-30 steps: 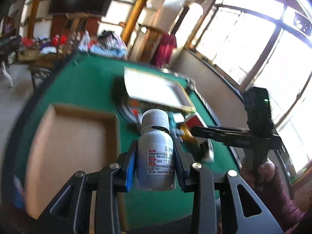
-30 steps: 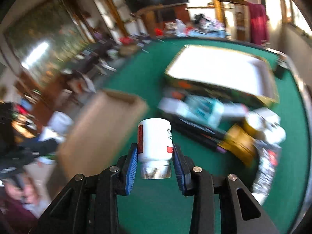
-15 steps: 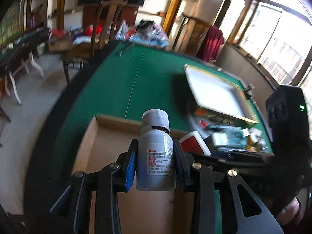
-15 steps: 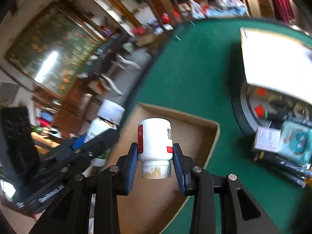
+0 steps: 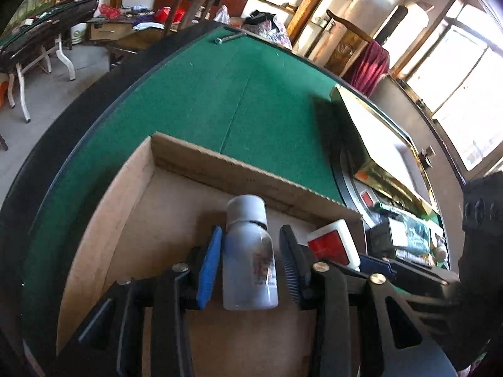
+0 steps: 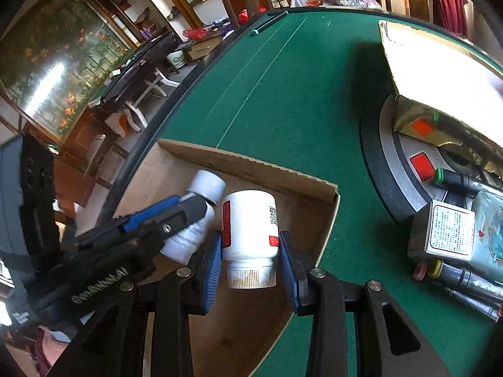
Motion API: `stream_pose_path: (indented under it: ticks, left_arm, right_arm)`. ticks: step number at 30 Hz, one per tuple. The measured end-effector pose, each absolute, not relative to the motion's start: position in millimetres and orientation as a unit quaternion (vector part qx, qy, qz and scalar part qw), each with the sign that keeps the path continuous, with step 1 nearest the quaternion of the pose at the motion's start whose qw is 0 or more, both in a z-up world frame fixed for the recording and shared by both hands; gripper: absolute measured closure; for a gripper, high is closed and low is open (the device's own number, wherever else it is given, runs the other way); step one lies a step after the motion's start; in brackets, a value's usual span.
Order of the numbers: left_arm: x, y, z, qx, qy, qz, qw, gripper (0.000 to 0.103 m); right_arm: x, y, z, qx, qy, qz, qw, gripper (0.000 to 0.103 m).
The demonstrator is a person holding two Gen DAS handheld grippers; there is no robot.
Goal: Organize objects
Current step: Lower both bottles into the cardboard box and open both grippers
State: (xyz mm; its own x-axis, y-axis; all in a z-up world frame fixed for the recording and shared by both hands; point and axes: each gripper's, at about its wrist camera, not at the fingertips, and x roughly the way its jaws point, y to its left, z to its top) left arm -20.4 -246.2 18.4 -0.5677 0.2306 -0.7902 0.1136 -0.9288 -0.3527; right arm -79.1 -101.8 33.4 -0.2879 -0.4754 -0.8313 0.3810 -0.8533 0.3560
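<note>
A shallow cardboard tray (image 5: 245, 176) (image 6: 251, 163) lies on the green table. My left gripper (image 5: 250, 264) is over the tray; its jaws stand a little apart from a pale bottle with a grey-white cap (image 5: 248, 251) that lies between them. My right gripper (image 6: 250, 257) is beside it over the tray, jaws slightly clear of a white jar with red labels (image 6: 250, 220), cap toward the camera. In the right wrist view the left gripper (image 6: 176, 210) and its bottle (image 6: 201, 210) show at left. The right-hand jar (image 5: 333, 245) shows in the left wrist view.
A gold-edged box with a white top (image 6: 440, 62) sits on a round grey device (image 6: 402, 169) at right. Small boxes (image 6: 449, 232), pens (image 6: 465, 279) and packets lie near it. Chairs and folding tables stand beyond the table's far edge.
Both grippers moved left from the clutter to over the cardboard tray and lowered. Both sets of jaws have widened from their tight hold on the bottle and the jar.
</note>
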Motion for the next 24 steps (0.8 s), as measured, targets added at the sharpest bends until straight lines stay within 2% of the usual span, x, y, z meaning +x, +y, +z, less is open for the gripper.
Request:
stream_pose_path:
  ticks: [1, 2, 3, 6, 13, 19, 22, 24]
  left_arm:
    - [-21, -248, 21, -0.462, -0.183, 0.867, 0.026, 0.054]
    - [-21, -250, 22, -0.461, -0.182, 0.868, 0.020, 0.040]
    - [-20, -253, 23, -0.457, -0.186, 0.870, 0.019, 0.030]
    - [-14, -257, 30, -0.450, -0.195, 0.872, 0.015, 0.029]
    - [18, -254, 73, -0.412, -0.192, 0.891, 0.004, 0.027]
    - [57, -223, 118, -0.355, -0.176, 0.918, 0.024, 0.019]
    - [72, -202, 134, -0.337, -0.186, 0.921, 0.055, 0.019]
    - [79, -184, 139, -0.334, -0.180, 0.922, 0.075, 0.018]
  right_arm:
    - [-79, -100, 35, 0.530, -0.039, -0.804, 0.266, 0.064]
    - [-78, -101, 36, 0.525, -0.032, -0.808, 0.265, 0.064]
    - [-77, -102, 37, 0.519, -0.022, -0.813, 0.263, 0.063]
    - [-73, -101, 39, 0.502, 0.003, -0.828, 0.251, 0.061]
    - [-52, -81, 78, 0.457, 0.011, -0.855, 0.245, 0.022]
    - [-32, -29, 143, 0.402, -0.013, -0.884, 0.237, 0.002]
    - [-4, 5, 160, 0.326, -0.013, -0.910, 0.255, 0.000]
    - [5, 21, 152, 0.318, 0.020, -0.926, 0.202, 0.000]
